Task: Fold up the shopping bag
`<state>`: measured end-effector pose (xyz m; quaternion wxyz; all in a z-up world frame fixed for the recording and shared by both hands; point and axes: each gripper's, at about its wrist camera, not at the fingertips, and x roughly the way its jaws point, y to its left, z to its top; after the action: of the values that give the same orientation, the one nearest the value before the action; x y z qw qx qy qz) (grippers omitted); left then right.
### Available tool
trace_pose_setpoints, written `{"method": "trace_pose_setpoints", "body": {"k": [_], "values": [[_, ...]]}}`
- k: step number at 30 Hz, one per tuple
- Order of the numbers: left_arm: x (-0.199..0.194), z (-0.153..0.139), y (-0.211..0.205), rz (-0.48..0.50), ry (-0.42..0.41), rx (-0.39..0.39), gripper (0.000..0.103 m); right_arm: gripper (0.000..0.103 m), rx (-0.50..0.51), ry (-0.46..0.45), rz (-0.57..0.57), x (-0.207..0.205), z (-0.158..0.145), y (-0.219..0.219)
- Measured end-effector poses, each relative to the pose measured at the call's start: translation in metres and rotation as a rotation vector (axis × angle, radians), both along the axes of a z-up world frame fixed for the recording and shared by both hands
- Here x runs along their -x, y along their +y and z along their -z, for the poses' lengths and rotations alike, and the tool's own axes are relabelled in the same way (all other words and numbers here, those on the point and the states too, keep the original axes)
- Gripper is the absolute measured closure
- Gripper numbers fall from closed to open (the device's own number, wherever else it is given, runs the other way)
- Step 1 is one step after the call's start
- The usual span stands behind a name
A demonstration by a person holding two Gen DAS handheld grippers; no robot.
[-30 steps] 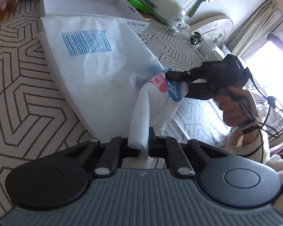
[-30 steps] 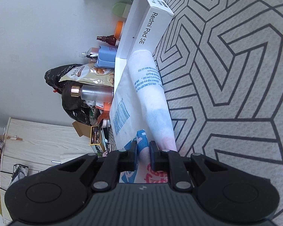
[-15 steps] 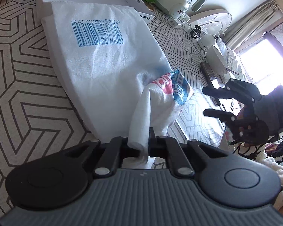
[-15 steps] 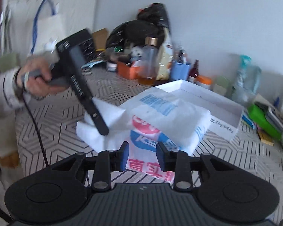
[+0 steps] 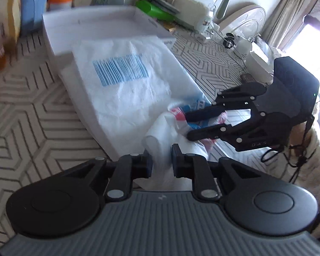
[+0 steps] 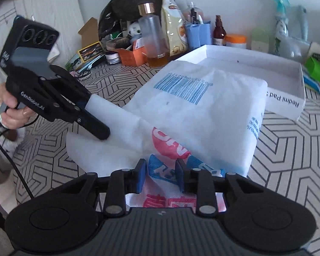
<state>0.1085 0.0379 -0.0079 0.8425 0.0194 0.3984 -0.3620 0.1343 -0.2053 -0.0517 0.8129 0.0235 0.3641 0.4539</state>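
Note:
The white shopping bag [image 5: 128,93] with a blue barcode lies partly folded on the patterned tablecloth, its far end over a white box. My left gripper [image 5: 161,163] has its jaws opening, and a raised flap of the bag's white fabric stands loose between the pads. From the right wrist view, the left gripper [image 6: 100,125] hangs over the bag's [image 6: 213,117] left flap. My right gripper [image 6: 160,173] is open and straddles the red and blue printed fold at the bag's near edge. The left wrist view shows the right gripper [image 5: 189,125] with a finger on each side of that fold.
A shallow white box [image 6: 283,104] lies under the bag's far end. Bottles [image 6: 219,32], a blue pouch [image 6: 197,34], an orange tub [image 6: 235,40] and a black bag stand along the wall. A green case [image 5: 153,10], a blender and a fan [image 5: 243,21] crowd the far side.
The right gripper let go of the printed corner, swung away, then came back open around the printed fold. The left jaws widened off the white flap and the left hand rose.

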Motion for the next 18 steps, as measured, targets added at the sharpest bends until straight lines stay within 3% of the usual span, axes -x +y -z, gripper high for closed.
{"method": "trace_pose_setpoints", "body": {"k": [5, 10, 18], "values": [[0.024, -0.033, 0.004, 0.043, -0.162, 0.022, 0.086, 0.073, -0.063, 0.126, 0.036, -0.014, 0.003, -0.01], [0.02, -0.035, -0.026, 0.147, -0.107, 0.043, 0.086, 0.074, 0.005, 0.12, 0.039, -0.014, -0.004, -0.001], [0.035, -0.057, -0.024, 0.187, -0.199, 0.109, 0.087, 0.074, -0.01, 0.132, 0.071, -0.012, -0.003, 0.001]]}}
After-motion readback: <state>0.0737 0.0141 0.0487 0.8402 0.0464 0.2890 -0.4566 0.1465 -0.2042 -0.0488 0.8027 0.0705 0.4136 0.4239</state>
